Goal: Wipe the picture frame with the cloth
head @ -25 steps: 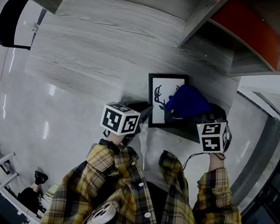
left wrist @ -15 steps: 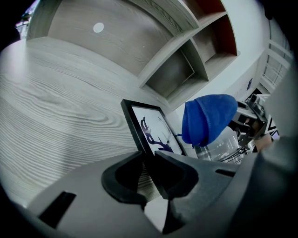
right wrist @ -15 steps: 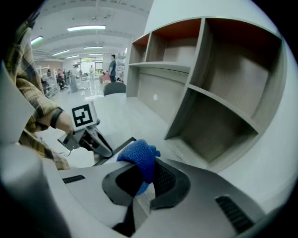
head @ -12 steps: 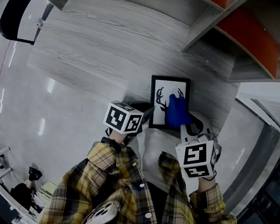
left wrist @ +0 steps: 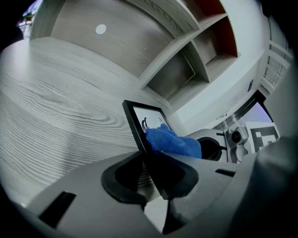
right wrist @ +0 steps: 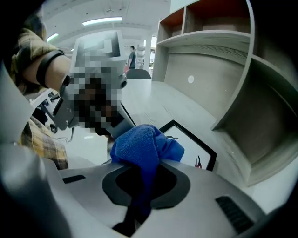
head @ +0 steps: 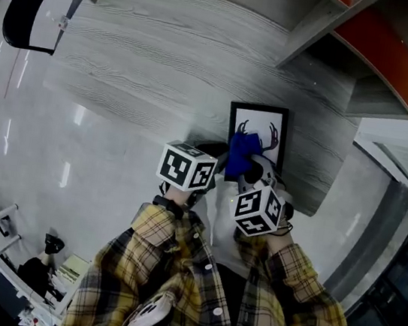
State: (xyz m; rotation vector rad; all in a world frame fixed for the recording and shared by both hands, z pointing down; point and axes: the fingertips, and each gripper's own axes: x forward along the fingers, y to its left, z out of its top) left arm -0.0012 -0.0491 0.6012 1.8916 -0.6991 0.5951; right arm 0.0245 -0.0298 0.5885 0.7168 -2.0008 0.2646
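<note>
Here, left hand-held gripper point(left wrist: 153, 179) grips the picture frame point(left wrist: 132, 122); right hand-held gripper point(right wrist: 146, 186), clamping the cloth point(right wrist: 139, 144), should sweep flat, lightly.

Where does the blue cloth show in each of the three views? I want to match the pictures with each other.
Head view: the cloth is just right of centre, against the lower left part of the picture frame.
Left gripper view: the cloth is at centre, right of the frame's dark edge.
Right gripper view: the cloth is at centre.
Shared landmark: the black picture frame.
</note>
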